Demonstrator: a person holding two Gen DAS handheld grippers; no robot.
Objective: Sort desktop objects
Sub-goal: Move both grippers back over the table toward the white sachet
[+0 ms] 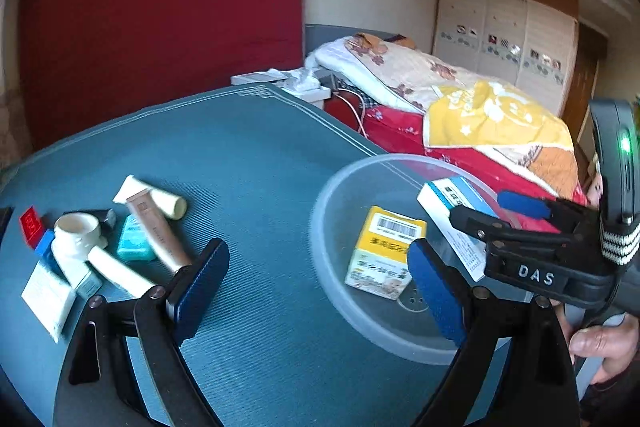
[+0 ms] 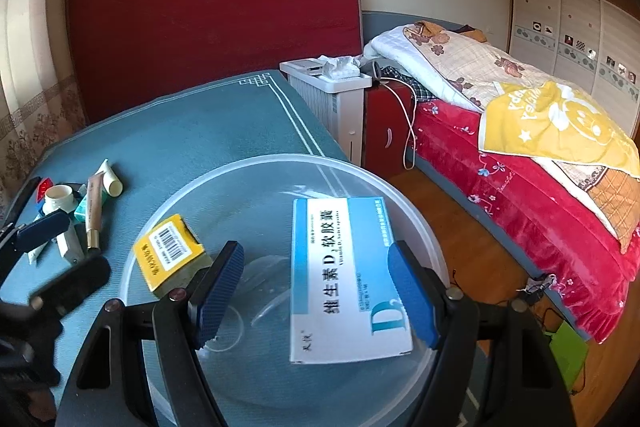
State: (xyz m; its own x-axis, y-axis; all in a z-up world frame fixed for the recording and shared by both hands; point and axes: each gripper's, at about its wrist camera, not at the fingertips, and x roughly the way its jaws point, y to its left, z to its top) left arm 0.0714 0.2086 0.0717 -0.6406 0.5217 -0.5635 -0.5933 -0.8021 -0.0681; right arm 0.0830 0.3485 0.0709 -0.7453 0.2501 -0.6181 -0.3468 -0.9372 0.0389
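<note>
Right gripper (image 2: 316,295) jaws stand wide; whether its pads press the blue-and-white box (image 2: 344,279) over the clear bowl (image 2: 424,227) cannot be told. Left gripper (image 1: 316,291) gapes, empty. Light, stiff carton: grip the long edges.

The left gripper (image 1: 320,283) points downward with its jaws spread wide and nothing between its blue pads (image 1: 200,283). The right gripper (image 2: 316,291) also tilts down, jaws parted, with a box (image 2: 344,279) between them; whether the pads press it cannot be told. A hand (image 1: 604,347) grips the right handle.
</note>
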